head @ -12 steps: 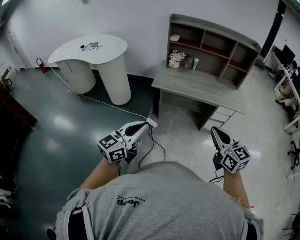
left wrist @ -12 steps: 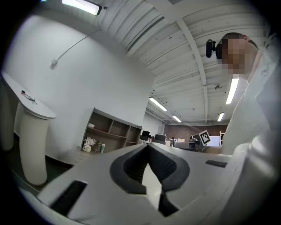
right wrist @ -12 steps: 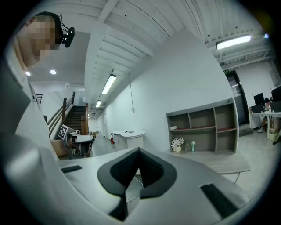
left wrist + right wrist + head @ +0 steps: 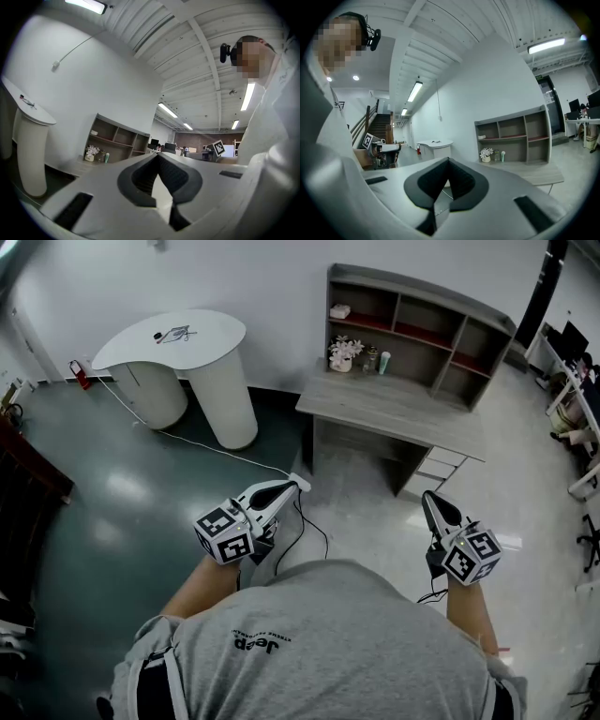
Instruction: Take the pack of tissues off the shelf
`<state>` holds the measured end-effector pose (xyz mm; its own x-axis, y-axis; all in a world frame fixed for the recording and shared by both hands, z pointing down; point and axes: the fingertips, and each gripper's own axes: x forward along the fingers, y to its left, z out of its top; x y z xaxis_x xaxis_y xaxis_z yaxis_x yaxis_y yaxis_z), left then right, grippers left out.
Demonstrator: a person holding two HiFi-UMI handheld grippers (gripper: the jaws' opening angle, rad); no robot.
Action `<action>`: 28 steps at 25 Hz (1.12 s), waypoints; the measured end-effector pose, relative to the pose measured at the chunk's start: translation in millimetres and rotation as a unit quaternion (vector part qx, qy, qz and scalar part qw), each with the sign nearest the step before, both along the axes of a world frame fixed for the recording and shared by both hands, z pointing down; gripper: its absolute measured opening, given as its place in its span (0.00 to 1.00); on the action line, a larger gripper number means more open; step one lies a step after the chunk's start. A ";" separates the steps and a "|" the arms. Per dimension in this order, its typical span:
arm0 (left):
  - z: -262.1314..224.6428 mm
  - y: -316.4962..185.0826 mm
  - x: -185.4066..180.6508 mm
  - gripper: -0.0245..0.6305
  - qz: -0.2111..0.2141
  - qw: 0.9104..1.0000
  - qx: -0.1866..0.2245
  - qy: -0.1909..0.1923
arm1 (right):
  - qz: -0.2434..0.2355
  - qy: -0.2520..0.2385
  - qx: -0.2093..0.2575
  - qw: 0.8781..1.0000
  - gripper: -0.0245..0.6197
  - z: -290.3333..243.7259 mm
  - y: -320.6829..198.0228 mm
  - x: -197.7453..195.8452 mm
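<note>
Tissue pack (image 4: 339,311) on shelf (image 4: 427,317), shirt (image 4: 319,643) reads Jeep

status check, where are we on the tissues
Left gripper shut, empty; right gripper same. Pack of tissues in upper left bay of shelf, far off. Nothing seen blocking.

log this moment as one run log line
phase: pre-reach, away from shelf | left gripper: shut, empty | right gripper: shut, empty | pack of tissues: top left compartment, untouched

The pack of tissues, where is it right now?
In the head view, the pack of tissues sits in the top-left compartment of the shelf unit, right above the white flowers standing on the desk.
</note>
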<state>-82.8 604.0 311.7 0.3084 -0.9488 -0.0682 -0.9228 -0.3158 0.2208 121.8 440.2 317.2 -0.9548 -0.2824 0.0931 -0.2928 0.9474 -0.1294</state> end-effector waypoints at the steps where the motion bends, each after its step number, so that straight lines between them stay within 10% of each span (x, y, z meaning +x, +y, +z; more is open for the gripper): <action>1: -0.8 -2.3 3.7 0.05 0.001 1.000 0.000 -0.001 | 0.001 -0.001 0.001 1.000 0.05 0.0 -2.0 3.9; 28: -0.1 -43.0 130.2 0.05 -0.035 0.999 0.000 -0.004 | -0.032 -0.017 0.000 0.999 0.06 -6.9 -53.2 111.6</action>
